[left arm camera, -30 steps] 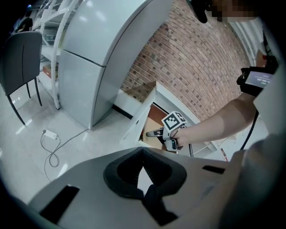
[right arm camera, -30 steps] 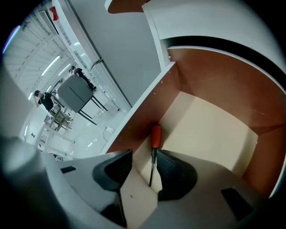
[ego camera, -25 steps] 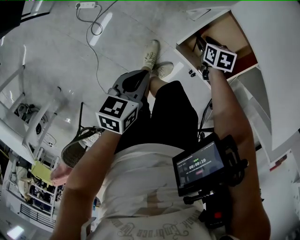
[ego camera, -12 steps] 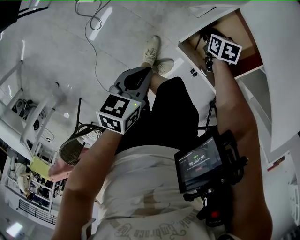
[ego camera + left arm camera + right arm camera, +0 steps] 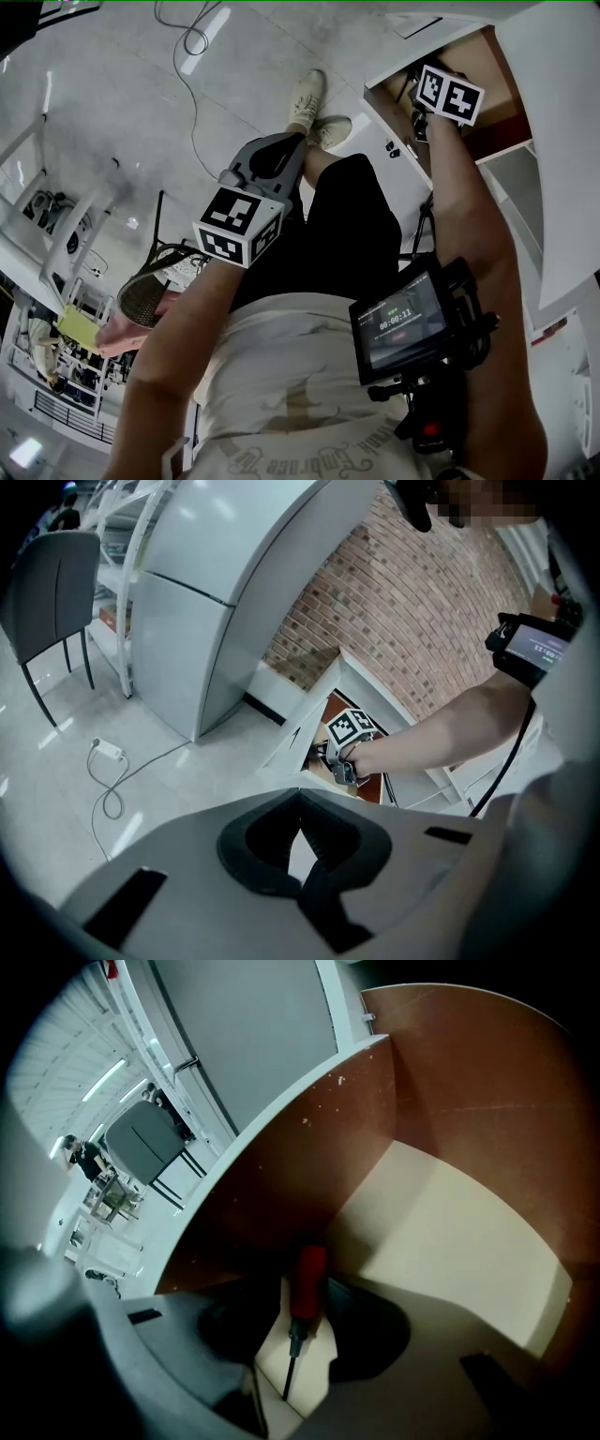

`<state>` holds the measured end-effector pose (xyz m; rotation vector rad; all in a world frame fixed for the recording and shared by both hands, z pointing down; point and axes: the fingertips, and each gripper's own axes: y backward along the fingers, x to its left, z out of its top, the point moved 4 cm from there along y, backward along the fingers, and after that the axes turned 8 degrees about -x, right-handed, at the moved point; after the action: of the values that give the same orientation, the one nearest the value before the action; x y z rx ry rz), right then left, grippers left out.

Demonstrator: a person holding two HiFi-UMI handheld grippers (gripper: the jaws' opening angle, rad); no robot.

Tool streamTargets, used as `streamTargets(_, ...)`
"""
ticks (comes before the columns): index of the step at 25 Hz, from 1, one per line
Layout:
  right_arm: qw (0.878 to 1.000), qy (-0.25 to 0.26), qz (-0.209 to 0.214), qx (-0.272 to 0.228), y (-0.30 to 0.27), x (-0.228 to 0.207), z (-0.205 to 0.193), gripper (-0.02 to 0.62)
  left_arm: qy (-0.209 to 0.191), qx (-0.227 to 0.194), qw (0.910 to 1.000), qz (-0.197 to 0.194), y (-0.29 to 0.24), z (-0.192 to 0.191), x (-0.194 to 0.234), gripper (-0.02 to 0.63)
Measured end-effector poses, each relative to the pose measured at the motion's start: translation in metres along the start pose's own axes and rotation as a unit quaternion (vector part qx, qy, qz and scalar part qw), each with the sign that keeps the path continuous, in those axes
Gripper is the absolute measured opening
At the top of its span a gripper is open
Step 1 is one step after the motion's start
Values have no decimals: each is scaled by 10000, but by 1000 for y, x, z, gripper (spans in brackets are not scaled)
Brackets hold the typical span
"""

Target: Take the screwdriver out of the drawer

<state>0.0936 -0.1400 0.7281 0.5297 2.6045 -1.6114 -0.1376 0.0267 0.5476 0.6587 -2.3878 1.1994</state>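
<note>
A screwdriver (image 5: 307,1283) with a red handle and a dark shaft lies on the pale floor of the open drawer (image 5: 441,1232), close to its brown side wall. My right gripper (image 5: 295,1330) points steeply down into the drawer (image 5: 389,89) with the screwdriver between its jaws. The jaws have just been closing and still stand apart from the handle. In the head view only its marker cube (image 5: 450,94) and the arm show. My left gripper (image 5: 277,155) hangs over the floor in front of the person's legs, shut and empty (image 5: 302,832).
White cabinet panels (image 5: 525,187) surround the drawer. A chair (image 5: 155,281) stands at the left, and a power strip cable (image 5: 183,42) trails over the tiled floor. A monitor rig (image 5: 412,323) is strapped to the right arm. A large white appliance (image 5: 206,602) stands left of the cabinet.
The right gripper's marker cube has shifted slightly up and right in the head view, further over the drawer. The left gripper has stayed where it was.
</note>
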Motion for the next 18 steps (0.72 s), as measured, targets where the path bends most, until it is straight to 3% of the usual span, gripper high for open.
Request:
streamTargets(6,10000,-4,-76,12,2,-17,-10,124,-45,77,10000,-18,-9,-10,-13,20)
streamTargets(18,9995,-249,100,-173,18,-14,-9,110,-168,112,9998,-86,-4,-5,-15,20)
